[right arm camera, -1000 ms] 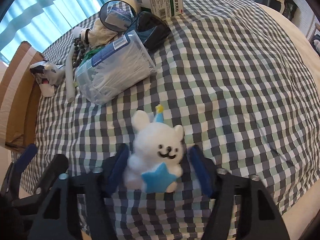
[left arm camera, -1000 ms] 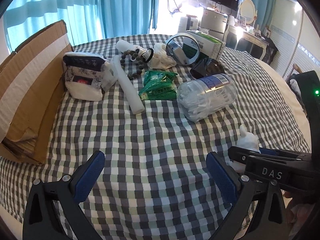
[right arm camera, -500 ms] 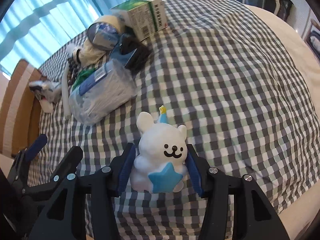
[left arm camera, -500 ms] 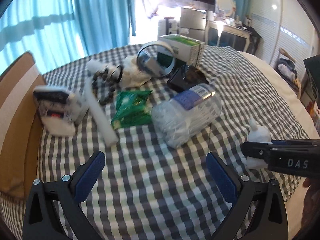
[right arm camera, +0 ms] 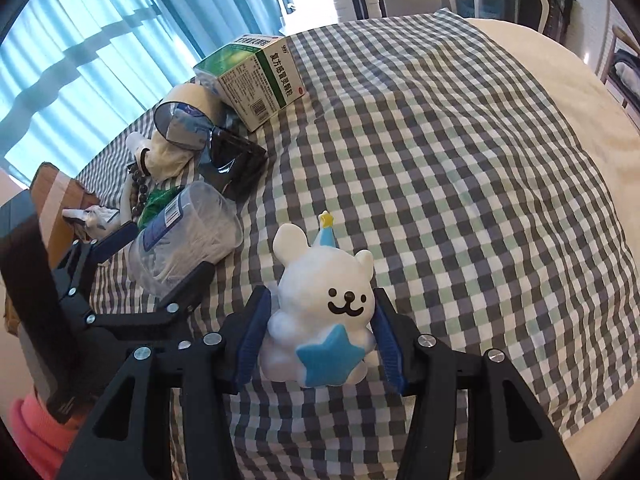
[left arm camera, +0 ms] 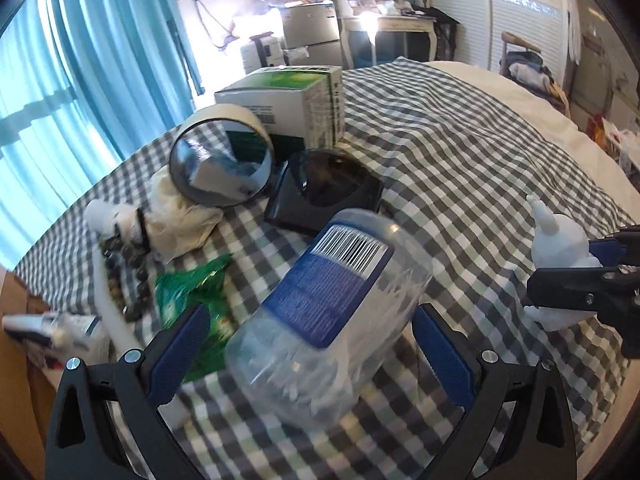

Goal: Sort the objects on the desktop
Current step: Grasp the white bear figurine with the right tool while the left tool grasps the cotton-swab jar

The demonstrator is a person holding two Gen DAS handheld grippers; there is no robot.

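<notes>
One "999" mark on green-white medicine box (right arm camera: 256, 76).

Jar (left arm camera: 332, 312) before sunglasses (left arm camera: 326, 188), box (left arm camera: 292, 100) behind

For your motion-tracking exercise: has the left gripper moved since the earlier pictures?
Yes. In the left wrist view the left gripper has closed in on the clear cotton swab jar, which now lies between its open fingers rather than far ahead on the checked cloth.
</notes>
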